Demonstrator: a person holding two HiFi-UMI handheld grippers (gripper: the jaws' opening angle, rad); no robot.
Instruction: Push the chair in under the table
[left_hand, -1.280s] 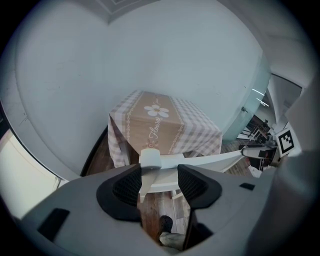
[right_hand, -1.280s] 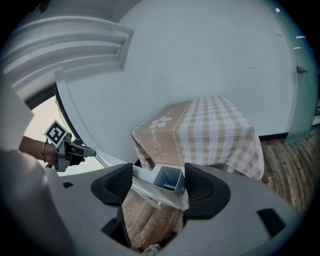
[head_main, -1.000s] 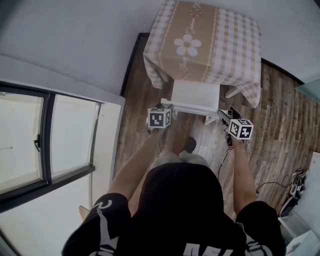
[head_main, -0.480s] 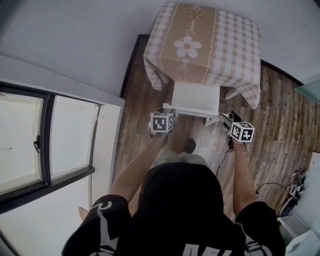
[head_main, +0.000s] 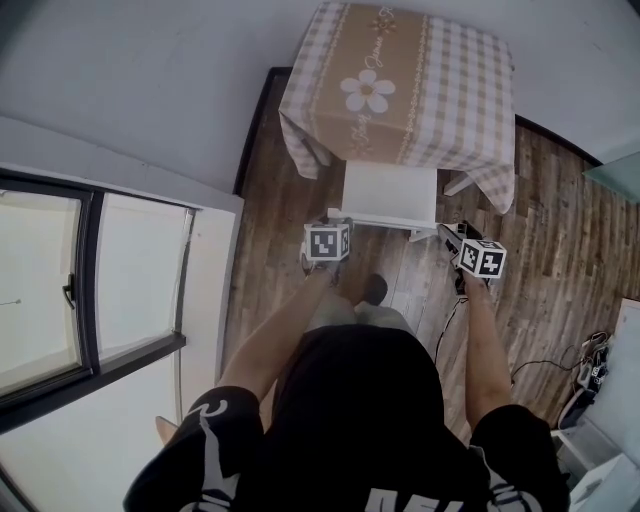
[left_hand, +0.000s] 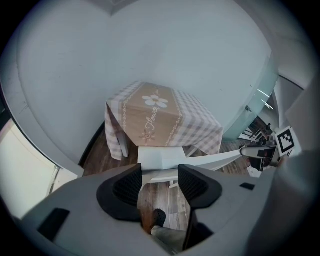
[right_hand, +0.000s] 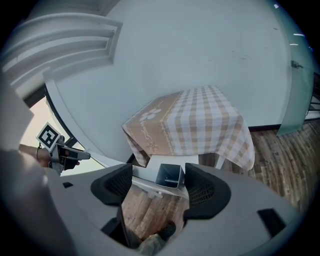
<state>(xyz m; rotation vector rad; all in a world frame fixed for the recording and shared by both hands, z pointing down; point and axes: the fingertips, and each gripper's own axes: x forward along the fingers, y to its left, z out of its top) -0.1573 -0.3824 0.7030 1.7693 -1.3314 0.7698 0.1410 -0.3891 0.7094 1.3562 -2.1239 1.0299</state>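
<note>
standing over the white chair (head_main: 390, 190), the person holds a gripper at each end of its back. the left gripper (left_hand: 159, 169) has its jaws spread wide and clamps nothing. the left end of the chair's top rail (left_hand: 208, 160) shows in the gap at its fingertips, then runs off behind its right-hand jaw toward the other gripper. whether the jaws touch the rail cannot be told. the right gripper (right_hand: 158, 167) is also wide open with nothing pinched. the rail's hollow square end (right_hand: 170, 176) sits between its jaws, close to the right-hand one, with clear space on the left side. ahead of both grippers lies the chair's seat, and beyond that the table (head_main: 460, 90), draped in a checked cloth with a flower print. the seat's far edge meets the hem of the cloth. below and behind the grippers are the wooden floor (head_main: 560, 260) and the person's dark shoe (head_main: 375, 290).
</note>
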